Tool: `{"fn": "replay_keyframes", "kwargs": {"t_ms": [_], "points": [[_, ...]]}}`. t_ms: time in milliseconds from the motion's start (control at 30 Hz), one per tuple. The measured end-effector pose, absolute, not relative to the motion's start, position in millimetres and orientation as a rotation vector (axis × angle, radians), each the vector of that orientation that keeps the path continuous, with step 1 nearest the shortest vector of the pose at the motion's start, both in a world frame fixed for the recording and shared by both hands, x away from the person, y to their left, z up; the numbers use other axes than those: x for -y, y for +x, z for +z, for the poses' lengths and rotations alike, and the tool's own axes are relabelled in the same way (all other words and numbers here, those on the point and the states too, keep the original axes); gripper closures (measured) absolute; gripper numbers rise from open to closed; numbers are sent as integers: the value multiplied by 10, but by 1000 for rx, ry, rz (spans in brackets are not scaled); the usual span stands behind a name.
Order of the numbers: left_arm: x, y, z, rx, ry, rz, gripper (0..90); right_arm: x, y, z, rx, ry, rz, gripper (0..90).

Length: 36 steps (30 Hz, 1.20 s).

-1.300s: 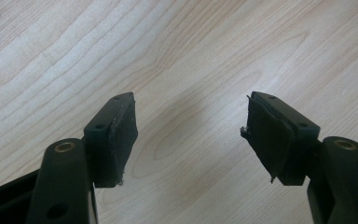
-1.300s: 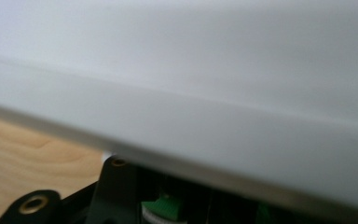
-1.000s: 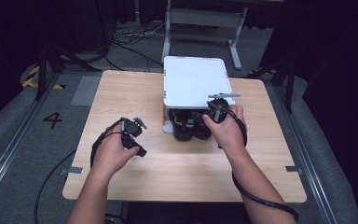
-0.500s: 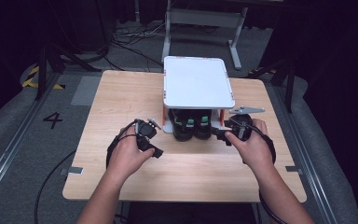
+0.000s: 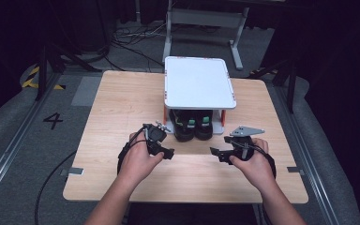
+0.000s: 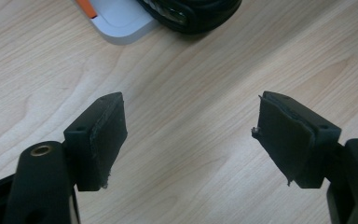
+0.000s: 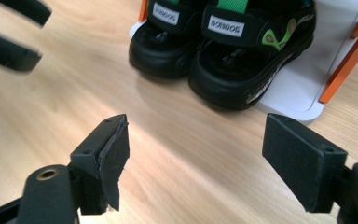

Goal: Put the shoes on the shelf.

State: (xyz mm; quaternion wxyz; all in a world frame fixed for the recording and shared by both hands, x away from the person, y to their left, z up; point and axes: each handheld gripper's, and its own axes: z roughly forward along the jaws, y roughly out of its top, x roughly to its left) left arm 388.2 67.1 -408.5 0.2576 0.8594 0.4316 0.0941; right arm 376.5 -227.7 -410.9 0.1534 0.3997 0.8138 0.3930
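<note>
- The left tongs (image 5: 169,153) are released: in the left gripper view the two black jaws stand wide apart, and between them there is nothing but bare wood. The jaws have just been opening.
- The pads of the left tongs (image 6: 106,135) look worn, with frayed edges, and they touch nothing.
- The right tongs (image 5: 214,152) are also released: in the right gripper view the jaws stand wide, nothing is between them, and they have just been opening too.
- In the high view each of the two tongs is carried by one hand, the left hand (image 5: 138,161) and the right hand (image 5: 253,164), and both hang low over the near part of the table (image 5: 122,108), well apart from each other and pointing inward.
- A grey three-cornered plate (image 5: 246,131) sits on top of the right tongs.
- There are two black sandals (image 7: 205,46), a pair, with green straps and white labels.
- They stand side by side, touching each other, on the lower white board of one small rack (image 5: 199,82), under its white top shelf.
- The rack has orange posts (image 7: 349,51) and stands on the middle of the table.
- The sandals are just beyond the two tongs, between them, and neither tongs touch them.
- In the right gripper view the jaws of the left tongs show blurred at the upper left corner.
</note>
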Motion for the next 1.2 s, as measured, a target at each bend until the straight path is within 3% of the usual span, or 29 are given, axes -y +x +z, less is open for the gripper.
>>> {"fn": "replay_keyframes", "kwargs": {"t_ms": [67,100,133,267,367,467,600,767,867,900,1200], "points": [[-644,3872,-4102,-1173,2306,273,247,2266,3768,-4145,-2307,1128,1109,251],[-633,3867,-4111,-1172,2297,286,252,2275,3766,-4155,-2301,1125,1118,378],[-621,3862,-4131,-1166,2291,300,261,2291,3768,-4161,-2298,1136,1130,447],[-594,3856,-4191,-1183,2271,297,297,2342,3834,-4237,-2301,1141,1108,481],[-569,3862,-4238,-1160,2212,401,313,2356,3888,-4309,-2272,1129,1117,504],[-516,3879,-4293,-1168,2162,421,333,2367,3954,-4405,-2245,1129,1129,533],[-414,3913,-4419,-1181,2098,461,414,2323,4008,-4445,-2202,1136,1191,677],[-301,3999,-4534,-1198,2095,414,506,2234,4102,-4547,-2225,1133,1174,868],[-264,4045,-4568,-1215,2081,375,563,2200,4125,-4609,-2228,1141,1174,872],[-214,4079,-4581,-1208,2092,421,597,2190,4131,-4624,-2223,1142,1175,870],[-206,4248,-4623,-1190,2084,464,561,2126,4237,-4709,-2165,1156,1198,879]]}}
